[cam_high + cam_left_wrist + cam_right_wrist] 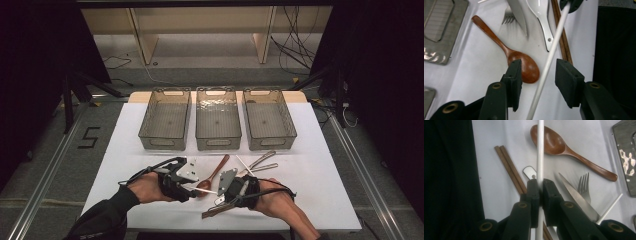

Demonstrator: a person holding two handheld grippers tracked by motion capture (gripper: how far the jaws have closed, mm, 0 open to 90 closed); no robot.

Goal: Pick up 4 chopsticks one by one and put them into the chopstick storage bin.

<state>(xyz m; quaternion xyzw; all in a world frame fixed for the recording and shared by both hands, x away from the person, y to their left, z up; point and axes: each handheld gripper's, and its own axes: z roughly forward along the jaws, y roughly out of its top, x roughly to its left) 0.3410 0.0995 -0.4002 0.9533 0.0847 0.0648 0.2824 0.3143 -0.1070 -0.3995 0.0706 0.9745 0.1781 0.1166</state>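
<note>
Grippers met low over the white counter (320,165) in the high view, the left gripper (192,187) and right gripper (220,192) sharing a white chopstick (202,190) before three baskets (218,120). In the left gripper view, its half-open pads (515,77) flanked the chopstick (549,62) untouched, above a wooden spoon (522,66). In the right gripper view, that gripper (540,188) clamped the chopstick (540,152).

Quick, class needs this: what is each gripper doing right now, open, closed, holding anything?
Left gripper: open, white chopstick between its jaws, untouched.
Right gripper: closed on the white chopstick.
</note>
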